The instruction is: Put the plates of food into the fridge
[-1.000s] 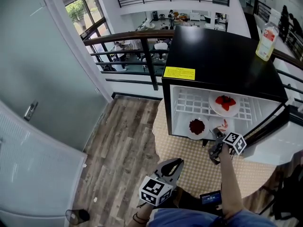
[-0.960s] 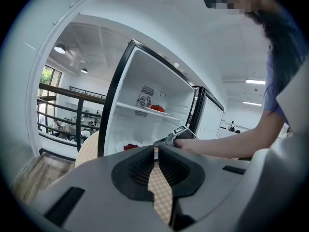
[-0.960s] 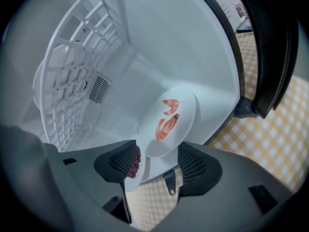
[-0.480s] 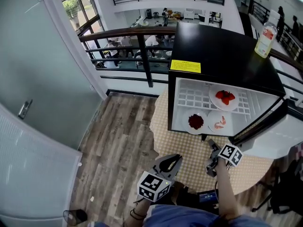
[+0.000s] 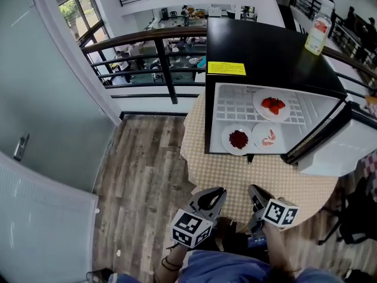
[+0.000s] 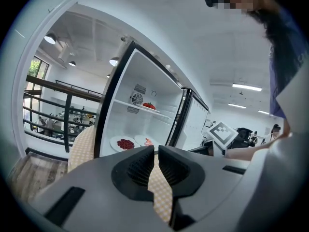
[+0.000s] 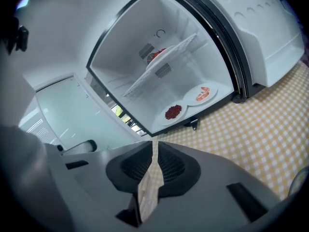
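Note:
The black fridge (image 5: 268, 55) stands open on the checked table. A plate of strawberries (image 5: 272, 105) rests on its wire shelf. On its floor sit a plate of dark red food (image 5: 238, 139) and a plate of shrimp (image 5: 268, 137); both also show in the right gripper view, dark red food (image 7: 173, 111) and shrimp (image 7: 202, 94). My right gripper (image 5: 254, 194) hangs near the table's front edge, well back from the fridge. Its jaws have just been closing and stand together with nothing between them (image 7: 155, 144). My left gripper (image 5: 211, 200) is beside it, shut and empty (image 6: 156, 149).
The fridge door (image 5: 333, 152) swings out to the right over the round table (image 5: 277, 187). A bottle (image 5: 317, 34) stands on the fridge top. A black railing (image 5: 147, 46) runs behind, a wood floor (image 5: 141, 175) lies to the left, and a glass wall (image 5: 35, 99) stands beyond it.
My right gripper has drawn back from the fridge opening toward the table's near edge and its jaws have come together. The shrimp plate stays on the fridge floor. The left gripper barely moved.

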A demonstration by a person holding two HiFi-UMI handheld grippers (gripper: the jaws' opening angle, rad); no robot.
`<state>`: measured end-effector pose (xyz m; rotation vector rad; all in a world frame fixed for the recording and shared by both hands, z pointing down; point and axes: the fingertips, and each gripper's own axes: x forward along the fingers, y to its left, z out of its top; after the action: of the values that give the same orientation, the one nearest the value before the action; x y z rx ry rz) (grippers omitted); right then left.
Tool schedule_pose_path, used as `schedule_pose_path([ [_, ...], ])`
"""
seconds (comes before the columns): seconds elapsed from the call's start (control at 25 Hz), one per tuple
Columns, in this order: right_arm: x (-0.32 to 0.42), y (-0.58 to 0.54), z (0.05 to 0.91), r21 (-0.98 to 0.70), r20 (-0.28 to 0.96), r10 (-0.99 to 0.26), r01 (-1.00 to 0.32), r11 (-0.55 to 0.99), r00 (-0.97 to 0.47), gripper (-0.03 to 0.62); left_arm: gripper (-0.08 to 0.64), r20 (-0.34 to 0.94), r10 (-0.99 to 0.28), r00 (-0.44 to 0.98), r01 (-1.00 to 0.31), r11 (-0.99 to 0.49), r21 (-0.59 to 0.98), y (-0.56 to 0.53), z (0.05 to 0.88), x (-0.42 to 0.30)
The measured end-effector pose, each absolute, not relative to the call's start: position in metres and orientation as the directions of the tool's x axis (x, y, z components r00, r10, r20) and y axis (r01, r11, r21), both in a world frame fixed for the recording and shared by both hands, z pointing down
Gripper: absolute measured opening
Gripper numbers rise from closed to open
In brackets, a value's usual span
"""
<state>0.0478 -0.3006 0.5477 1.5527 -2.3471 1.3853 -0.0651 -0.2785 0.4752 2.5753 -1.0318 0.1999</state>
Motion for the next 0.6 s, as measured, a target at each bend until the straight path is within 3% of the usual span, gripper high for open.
schedule_pose_path([
  [0.6, -0.013, -0.194, 0.542, -0.579, 0.467, -0.704, -0.787, 0.214, -0.535, 0.028, 0.034, 0.283, -0.530, 0.799, -0.601, -0.724, 0.338, -0.228, 0.507, -0.089],
])
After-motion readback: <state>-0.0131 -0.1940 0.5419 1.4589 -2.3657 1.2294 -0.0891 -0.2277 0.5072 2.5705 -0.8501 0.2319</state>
